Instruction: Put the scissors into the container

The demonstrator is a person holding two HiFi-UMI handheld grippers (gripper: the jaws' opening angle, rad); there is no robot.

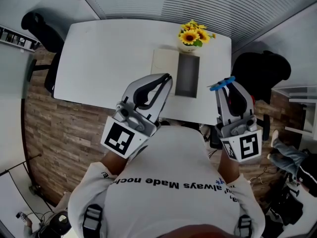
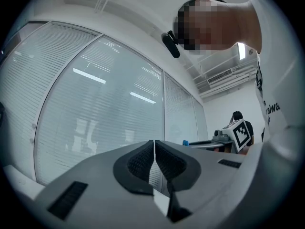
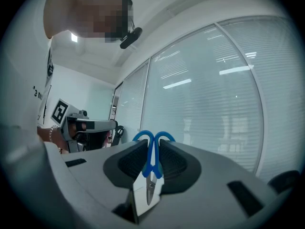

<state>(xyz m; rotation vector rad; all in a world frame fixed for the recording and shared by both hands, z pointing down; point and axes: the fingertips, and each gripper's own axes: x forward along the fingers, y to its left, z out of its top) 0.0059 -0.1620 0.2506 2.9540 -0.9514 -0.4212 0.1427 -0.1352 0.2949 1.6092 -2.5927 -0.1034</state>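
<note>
While the person stands at the six o'clock edge of the white worktop (image 1: pixel 109 58), the right gripper (image 1: pixel 225 87) is held about level out over its five o'clock corner, its fingers (image 3: pixel 131 163) pressed from both sides on the scissors (image 3: pixel 151 159). The scissors are closed, gripped around the neck where the blue handles meet the blades. The two blue loops stick out past the fingertips and the steel points aim back toward the gripper's body. Seen from above, those loops hang in the air at roughly four o'clock from the container (image 1: pixel 187 76), near it but clear of it. The container is a grey oblong box with an open top, lying lengthwise from twelve to six near the middle of the worktop. It sits along the three o'clock side of a pale mat (image 1: pixel 163 63); whether it rests partly on the mat I cannot tell. A small pot of sunflowers (image 1: pixel 190 36) stands just beside its twelve o'clock end. The left gripper (image 1: pixel 166 79) is tipped slightly upward at about seven o'clock from the container, with its fingers (image 2: pixel 140 163) drawn together and empty. A black chair (image 1: pixel 42 26) stands off the worktop's ten o'clock corner and another dark chair (image 1: pixel 260 68) off its three o'clock side. Slatted blinds (image 1: pixel 198 1) run beyond the far edge.
</note>
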